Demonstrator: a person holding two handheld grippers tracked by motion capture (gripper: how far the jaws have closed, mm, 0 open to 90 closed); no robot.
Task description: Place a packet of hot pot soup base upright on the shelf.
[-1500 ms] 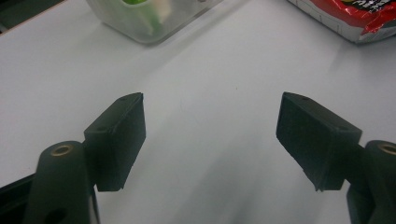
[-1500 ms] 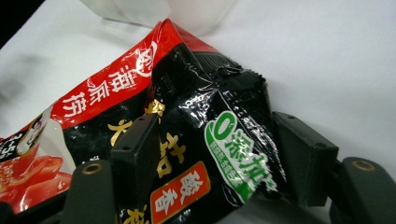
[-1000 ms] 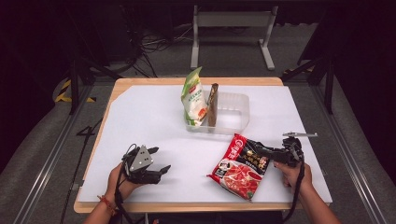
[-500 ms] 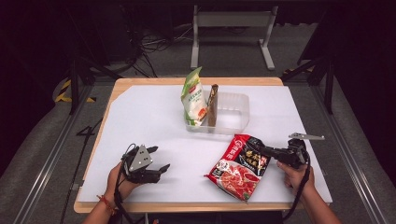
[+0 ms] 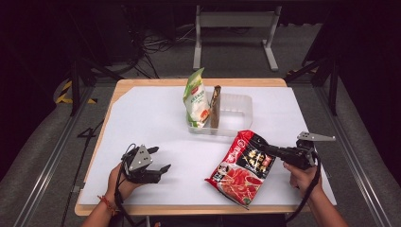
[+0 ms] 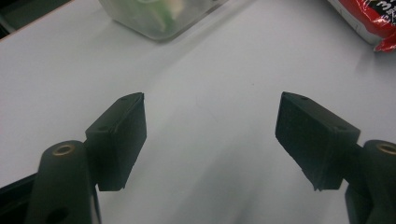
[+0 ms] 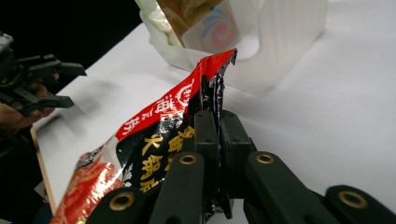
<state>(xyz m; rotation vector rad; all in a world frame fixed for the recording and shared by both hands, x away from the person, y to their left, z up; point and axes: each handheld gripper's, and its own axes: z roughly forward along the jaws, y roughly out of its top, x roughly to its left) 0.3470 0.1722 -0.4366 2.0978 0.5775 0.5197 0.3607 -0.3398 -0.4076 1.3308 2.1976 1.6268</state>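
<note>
White sheeting covers our wooden table point(image 5: 142, 85), with dark floor around it. Near its front edge, right of centre, our right gripper point(image 5: 270, 150) pinches the crinkly red foil packet point(image 5: 241, 168) by its edge, having just closed. Our left gripper point(image 5: 158, 159) stands spread over bare sheet near the front-left corner. A translucent plastic tub point(image 5: 236, 113) sits mid-table.
</note>
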